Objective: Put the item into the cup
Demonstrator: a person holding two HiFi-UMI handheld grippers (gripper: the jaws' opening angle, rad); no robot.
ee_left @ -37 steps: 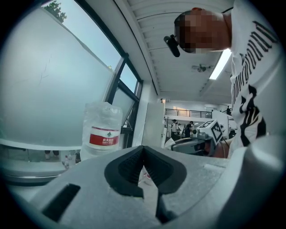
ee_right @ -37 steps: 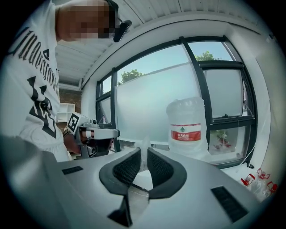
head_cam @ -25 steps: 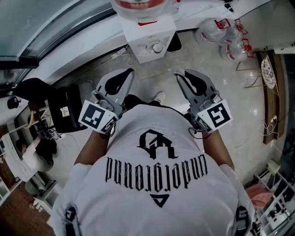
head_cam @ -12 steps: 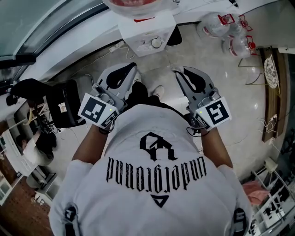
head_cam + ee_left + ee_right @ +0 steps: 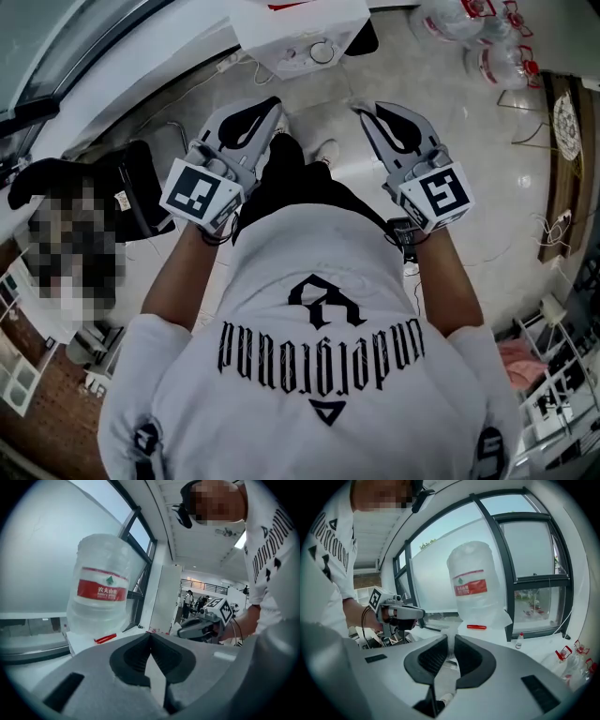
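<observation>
Neither the cup nor the item shows in any view, so the task is not yet under way. The person stands on a pale tiled floor [image 5: 469, 187] with both tools held out in front of the waist.

The left hand-held gripper [image 5: 272, 101] has its jaws pressed together at the tips, with nothing between them. The right hand-held gripper [image 5: 364, 106] is all but pressed together, with only a thin slit of light between the pads, and it too is empty.

Ahead of both stands a white water dispenser [image 5: 300, 33] carrying a large clear water jug [image 5: 474, 578] with a red label. A small bottle [image 5: 519, 641] sits on the sill beside it.

The risks, as I judge them:
- **Closed jaws at the item.** Reaching it this way would shove it along rather than take it, so both pairs need spreading first.
- **The dispenser.** It stands close in front, and a forward swing of either gripper could strike the jug or the dispenser's top.
- **The floor.** A power strip and cable [image 5: 234, 61] lie near the dispenser's foot, close to the person's shoe [image 5: 325, 148]. A step taken while looking for the cup could catch them.
- **Empty jugs [image 5: 497, 61].** These lie at the right (easy to kick when turning that way).
</observation>
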